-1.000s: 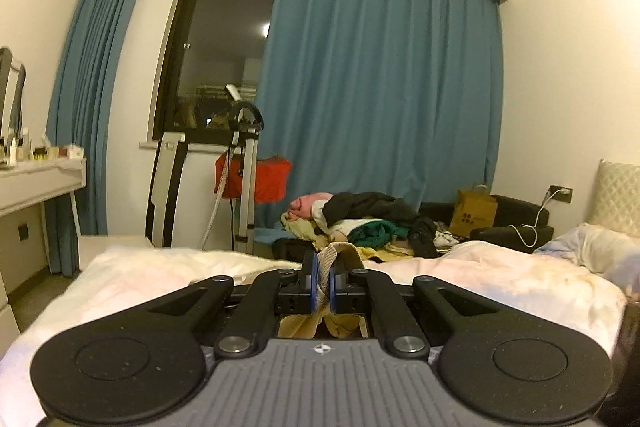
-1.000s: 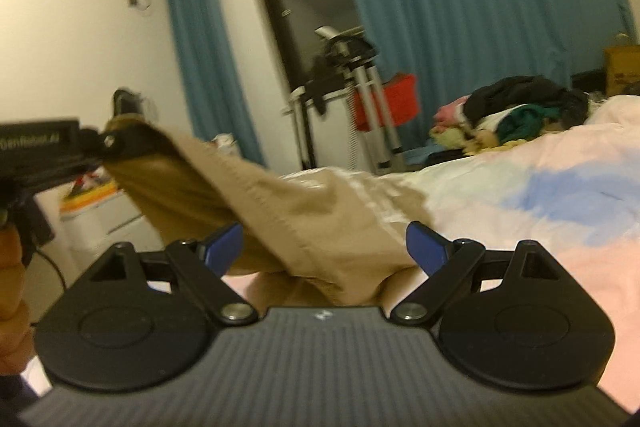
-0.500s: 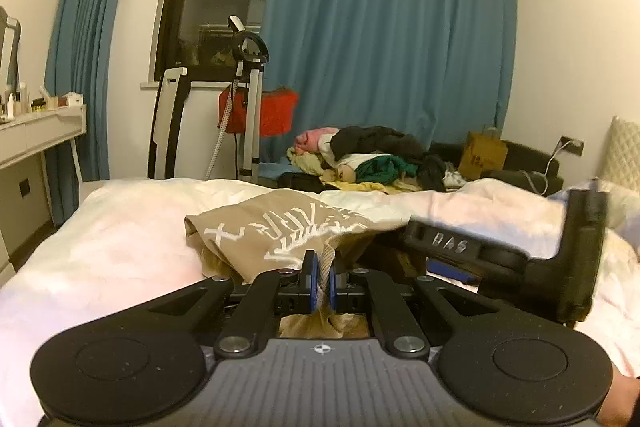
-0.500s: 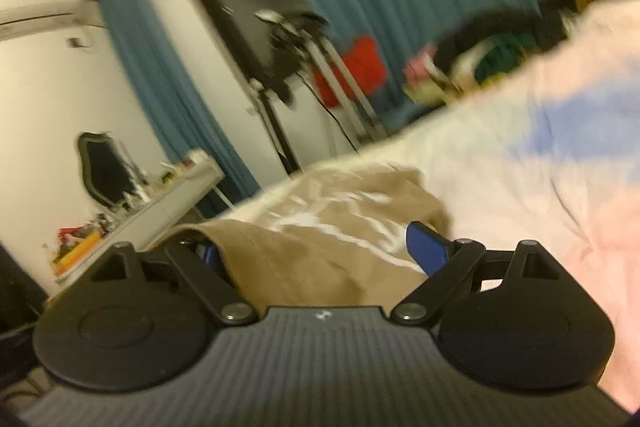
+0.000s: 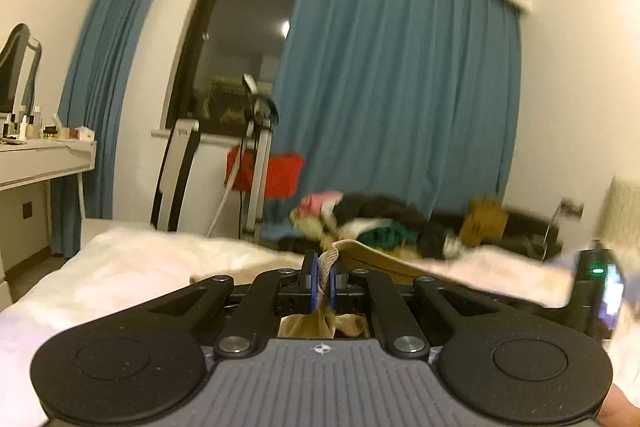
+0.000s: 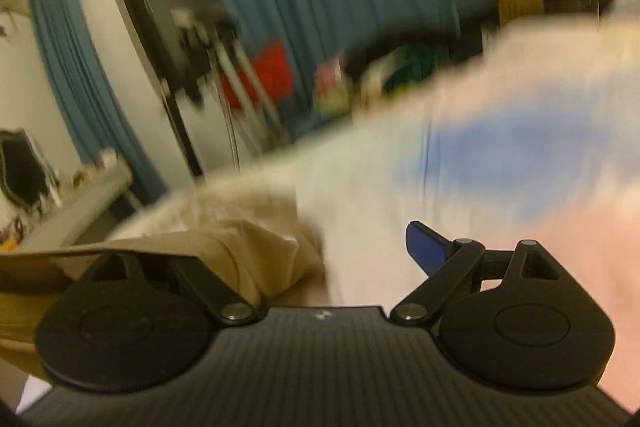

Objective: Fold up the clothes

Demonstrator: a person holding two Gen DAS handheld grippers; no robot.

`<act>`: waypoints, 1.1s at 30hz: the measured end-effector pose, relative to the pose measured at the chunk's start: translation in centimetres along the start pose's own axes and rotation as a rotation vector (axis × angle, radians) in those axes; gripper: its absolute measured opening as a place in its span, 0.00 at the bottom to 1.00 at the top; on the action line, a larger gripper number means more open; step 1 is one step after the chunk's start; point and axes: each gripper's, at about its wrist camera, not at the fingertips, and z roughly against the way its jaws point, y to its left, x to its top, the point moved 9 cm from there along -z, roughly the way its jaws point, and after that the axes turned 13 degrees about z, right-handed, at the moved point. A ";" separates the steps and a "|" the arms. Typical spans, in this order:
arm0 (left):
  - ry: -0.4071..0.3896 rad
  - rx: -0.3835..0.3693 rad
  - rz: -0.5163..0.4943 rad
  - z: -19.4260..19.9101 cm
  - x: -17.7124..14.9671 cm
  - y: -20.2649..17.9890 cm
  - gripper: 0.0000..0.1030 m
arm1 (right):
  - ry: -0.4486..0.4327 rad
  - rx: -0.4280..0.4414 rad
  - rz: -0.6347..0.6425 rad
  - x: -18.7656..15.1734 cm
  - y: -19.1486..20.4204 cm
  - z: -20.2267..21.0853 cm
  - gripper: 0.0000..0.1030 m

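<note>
**Tan garment pinched at its edge over the bed**

Fabric of the tan garment (image 5: pixel 380 259) is clamped between the two blue pads of the left gripper (image 5: pixel 324 285). The jaws are closed together on a ribbed, thick edge of the cloth, which stands up a little above the pads. A bunch of the same cloth hangs under the fingers, and the rest goes away to the right as a flat sheet above the bed (image 5: pixel 132 267).

From the right wrist view, the right gripper (image 6: pixel 332 247) has its jaws wide apart. Only its right blue pad (image 6: pixel 426 247) shows; the left one is hidden behind the cloth. The tan garment (image 6: pixel 240 251) lies in folds on the left side of this gripper and covers part of its left finger, but I cannot tell if the hidden pad touches it. Nothing is pressed between the jaws. This picture is much blurred.

The bed cover is white and pink, with a blue patch (image 6: pixel 520 139) in front of the right gripper. Behind the bed, a pile of mixed clothes (image 5: pixel 372 219) lies below the blue curtain (image 5: pixel 400 87). A dark window (image 5: pixel 240 39) is beside the curtain, and a white desk (image 5: pixel 44 159) with small bottles stands at the left wall. At the right edge of the left wrist view, a dark device with a green light (image 5: pixel 598 271) is visible.
</note>
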 end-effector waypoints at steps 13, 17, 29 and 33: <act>-0.035 -0.022 0.072 2.6 1.8 0.3 0.06 | 0.257 -0.023 0.058 -2.4 -2.6 1.2 0.88; 0.008 0.020 0.004 1.7 1.0 0.0 0.06 | 0.248 -0.062 0.008 -3.3 -3.6 1.3 0.87; 0.375 0.190 0.013 -3.2 -3.7 5.0 0.15 | 0.073 -0.072 0.084 -0.3 -2.9 2.2 0.87; 0.459 0.198 -0.045 -3.9 -5.5 5.0 0.40 | 0.063 -0.064 0.099 -0.4 -2.2 1.9 0.87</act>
